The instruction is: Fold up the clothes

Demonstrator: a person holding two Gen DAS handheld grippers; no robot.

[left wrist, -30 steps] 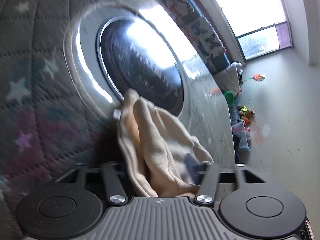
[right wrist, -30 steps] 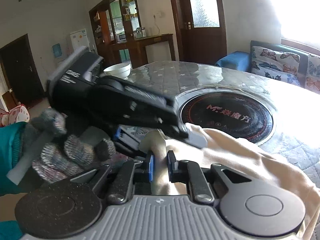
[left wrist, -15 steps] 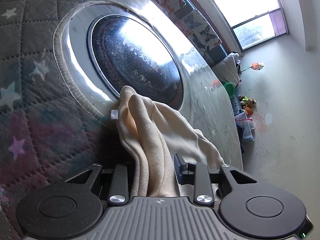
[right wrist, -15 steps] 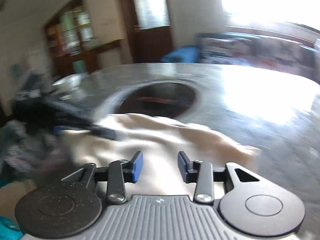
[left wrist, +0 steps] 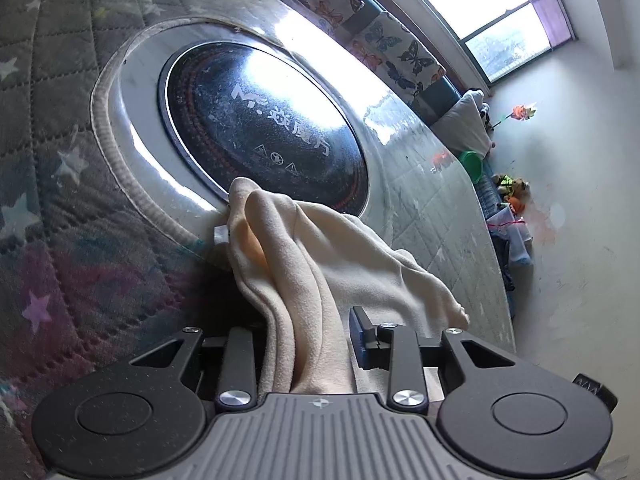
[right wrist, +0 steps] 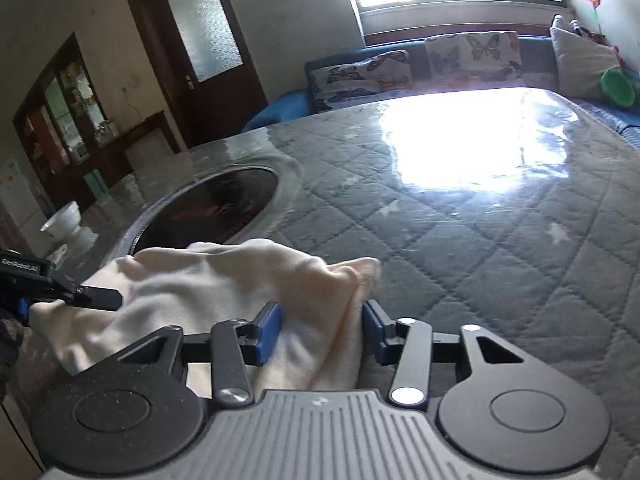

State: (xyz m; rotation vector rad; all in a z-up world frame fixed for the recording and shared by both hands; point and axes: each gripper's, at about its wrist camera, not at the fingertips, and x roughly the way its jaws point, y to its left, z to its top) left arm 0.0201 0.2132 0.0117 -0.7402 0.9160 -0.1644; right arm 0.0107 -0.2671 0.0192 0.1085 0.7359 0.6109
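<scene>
Barely started on the folding, by the look of it: cream garment (right wrist: pixel 224 284) bunched in a rumpled heap on the quilted tabletop (right wrist: pixel 460 240), no crisp fold anywhere, so pretty much all the flattening and folding left to do. Left claw (left wrist: pixel 304 344) narrow and pinching a thick bunch of the cloth, rest of it trailing ahead toward the black glass cooktop (left wrist: pixel 260 120) just beyond. Right claw (right wrist: pixel 322 328) partway open and closing, cloth sitting between the blue pads but not looking squeezed yet; heap spreads off to its left, bare quilt ahead and to the right. Compared with a second back: right claw was clamped on cloth right beside the left claw, now out at the far end of the garment; left claw hardly shifted, just rolled a bit.
</scene>
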